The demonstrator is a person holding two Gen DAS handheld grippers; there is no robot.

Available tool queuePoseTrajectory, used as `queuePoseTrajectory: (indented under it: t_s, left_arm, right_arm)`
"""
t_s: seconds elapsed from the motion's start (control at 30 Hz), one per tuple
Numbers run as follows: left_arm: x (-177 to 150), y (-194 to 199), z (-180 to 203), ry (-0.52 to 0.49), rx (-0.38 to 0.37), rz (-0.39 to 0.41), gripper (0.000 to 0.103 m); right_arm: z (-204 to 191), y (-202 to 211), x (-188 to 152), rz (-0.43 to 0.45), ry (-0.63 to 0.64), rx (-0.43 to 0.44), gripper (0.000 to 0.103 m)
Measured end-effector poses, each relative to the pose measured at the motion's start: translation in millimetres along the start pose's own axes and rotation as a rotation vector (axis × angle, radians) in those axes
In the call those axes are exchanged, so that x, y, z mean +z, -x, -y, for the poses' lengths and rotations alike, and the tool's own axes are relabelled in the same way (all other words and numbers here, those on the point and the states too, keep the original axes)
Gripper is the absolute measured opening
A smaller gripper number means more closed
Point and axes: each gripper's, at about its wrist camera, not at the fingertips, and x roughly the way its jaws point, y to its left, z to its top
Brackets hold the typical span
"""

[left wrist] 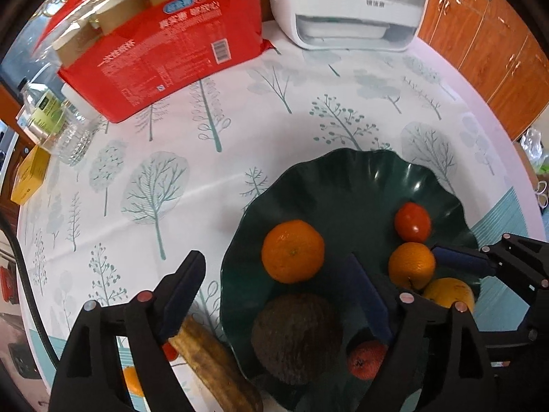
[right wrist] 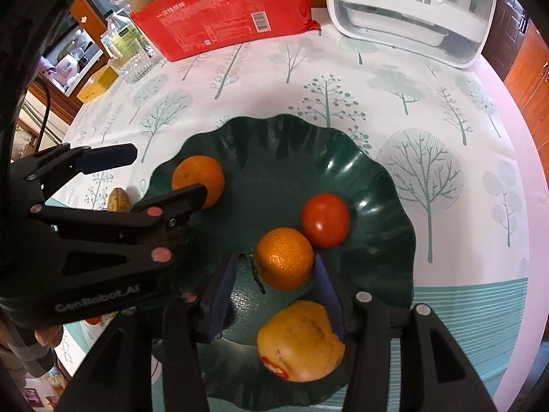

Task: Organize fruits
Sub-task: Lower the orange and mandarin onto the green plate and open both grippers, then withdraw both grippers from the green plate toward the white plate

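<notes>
A dark green wavy plate [left wrist: 360,178] [right wrist: 274,144] holds a large orange [left wrist: 292,251] [right wrist: 198,180], a red tomato [left wrist: 412,222] [right wrist: 325,219], a small orange [left wrist: 411,265] [right wrist: 284,258], a yellow apple [left wrist: 449,292] [right wrist: 300,340], a brown avocado-like fruit [left wrist: 296,338] and a small red fruit [left wrist: 366,358]. My left gripper [left wrist: 274,304] is open and empty, one finger over the plate, one over the cloth beside a brown banana [left wrist: 214,367] [right wrist: 118,199]. My right gripper [right wrist: 274,295] is open, its blue pads [right wrist: 223,295] on either side of the small orange and apple.
A red package [left wrist: 164,55] [right wrist: 226,17], a white appliance [left wrist: 353,3] [right wrist: 411,10], a glass bottle [left wrist: 65,127] [right wrist: 127,48] and a yellow box [left wrist: 31,178] [right wrist: 97,84] stand at the table's far side. Wooden cabinets [left wrist: 494,41] line the right.
</notes>
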Motion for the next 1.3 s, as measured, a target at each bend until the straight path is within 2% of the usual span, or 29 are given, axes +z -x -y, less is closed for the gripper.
queuePoseTrajectory:
  t_s: [0.17, 0.43, 0.5, 0.57, 0.97, 1.3]
  left_arm:
    - [-5, 12, -7, 0.023, -0.018, 0.011, 0.088]
    - [-14, 30, -18, 0.058, -0.044, 0.026, 0.089]
    - [-16, 35, -19, 0.056, -0.043, 0.032, 0.090]
    - [-18, 38, -20, 0.059, -0.037, 0.037, 0.090]
    - [-37, 71, -42, 0.113, -0.049, 0.075, 0.090]
    - [-71, 109, -75, 0.179, -0.081, 0.113, 0.090]
  right_arm:
    - [-3, 7, -1, 0.010, -0.005, -0.012, 0.052]
    - [-3, 19, -7, 0.037, -0.034, -0.013, 0.054]
    - [-2, 21, -7, 0.044, -0.042, -0.022, 0.062]
    - [-1, 25, -8, 0.051, -0.054, -0.030, 0.064]
    - [-4, 57, -16, 0.080, -0.100, -0.012, 0.064]
    - [-23, 90, -31, 0.120, -0.117, -0.021, 0.064]
